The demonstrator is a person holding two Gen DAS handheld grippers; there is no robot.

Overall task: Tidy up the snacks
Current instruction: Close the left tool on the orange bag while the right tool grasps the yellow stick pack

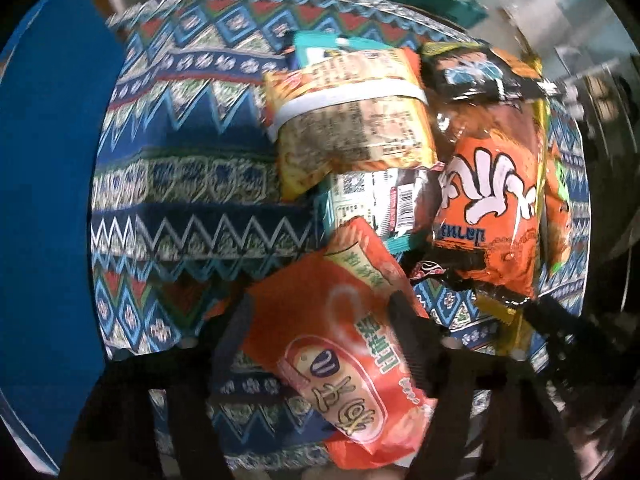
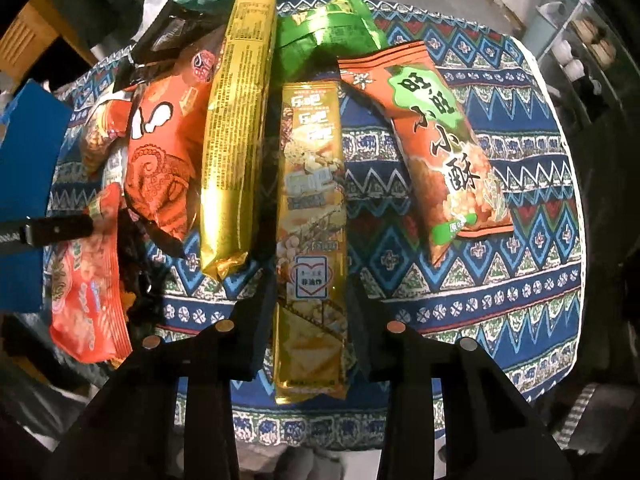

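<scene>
Clamping the long gold foil snack pack (image 2: 310, 240) near its lower end, the right gripper (image 2: 310, 320) points straight down at the round table under a blue zigzag-patterned cloth (image 2: 480, 300); its two black fingers (image 2: 256, 320) press the narrow pack from either side, a hold that suits a slim, stiff packet and would let it be lifted or slid without crumpling. That pack lies lengthwise, running away from the gripper, parallel to and just beside a second, fatter gold foil tube pack (image 2: 234, 140) on its left, which suggests like-shaped snacks are being lined up together. To the right, apart from both, rests an orange and green crisp bag (image 2: 440, 152), and a green foil bag (image 2: 328, 24) sits at the far end. In the left wrist view the left gripper (image 1: 320, 344) hovers over the jumbled pile, jaws apart, with an orange-red flat snack packet (image 1: 340, 360) lying between its fingers (image 1: 412, 340); I cannot tell whether the pads touch it yet, and it looks more straddled than squeezed. Beyond it lie an orange octopus-print crisp bag (image 1: 492, 208) and a yellow-orange noodle packet with a white band (image 1: 352, 120), overlapping. A blue flat board (image 1: 52, 200) borders the table on the left, possibly the sorting destination.
</scene>
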